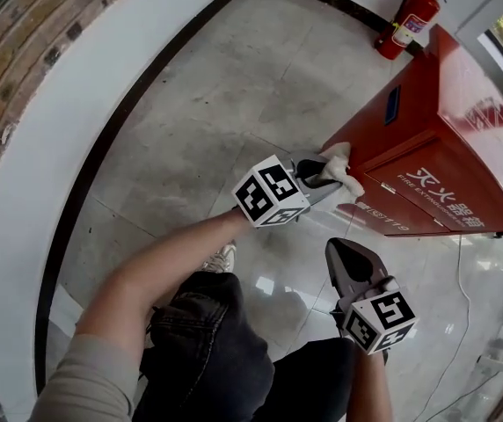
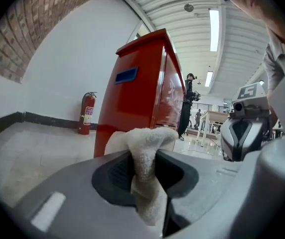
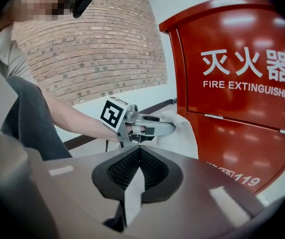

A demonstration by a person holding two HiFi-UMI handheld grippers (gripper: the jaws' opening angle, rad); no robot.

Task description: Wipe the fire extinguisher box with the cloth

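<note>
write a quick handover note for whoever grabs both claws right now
Left claw: shut on the white cloth, which bunches out past its tips.
Right claw: shut, empty, held nearer the person and facing the box front.
The red fire extinguisher box stands on the floor. The cloth is at its front corner beside the side panel, but I cannot tell whether it touches.
Done: the cloth is gripped and at the box. How much is already wiped cannot be told.
Left: probably wiping the side, front and top.
</note>
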